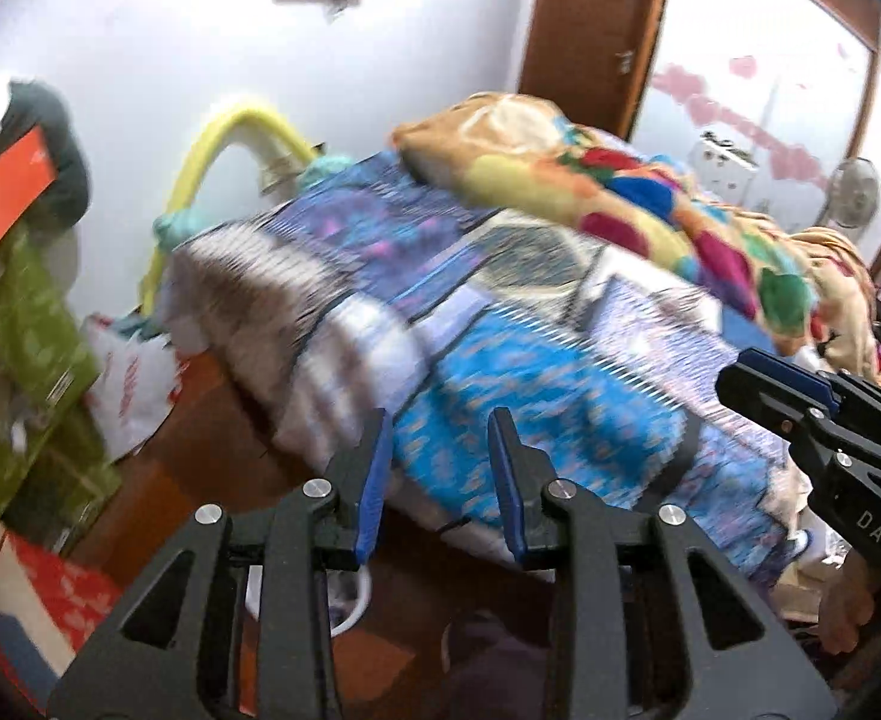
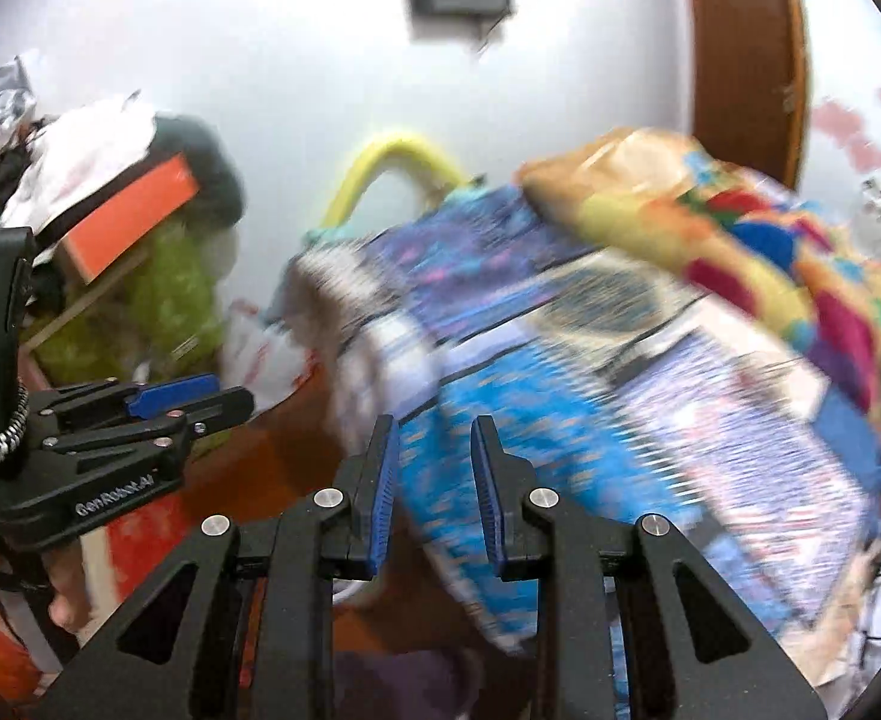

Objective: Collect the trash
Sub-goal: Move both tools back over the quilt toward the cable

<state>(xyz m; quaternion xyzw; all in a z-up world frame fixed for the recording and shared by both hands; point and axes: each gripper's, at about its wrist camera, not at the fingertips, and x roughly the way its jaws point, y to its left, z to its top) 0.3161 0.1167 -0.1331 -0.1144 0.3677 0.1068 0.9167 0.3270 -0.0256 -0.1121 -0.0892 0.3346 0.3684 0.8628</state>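
Observation:
Both views are blurred by motion. No piece of trash is plain to see. My left gripper is open and empty, held in the air before the corner of a bed with a blue patterned sheet. My right gripper is open and empty, facing the same bed corner. The right gripper also shows at the right edge of the left wrist view. The left gripper also shows at the left of the right wrist view; its fingers look close together there.
A colourful blanket lies on the bed. A green box stack with an orange box stands left. A white plastic bag lies on the brown floor. A wooden door is behind the bed.

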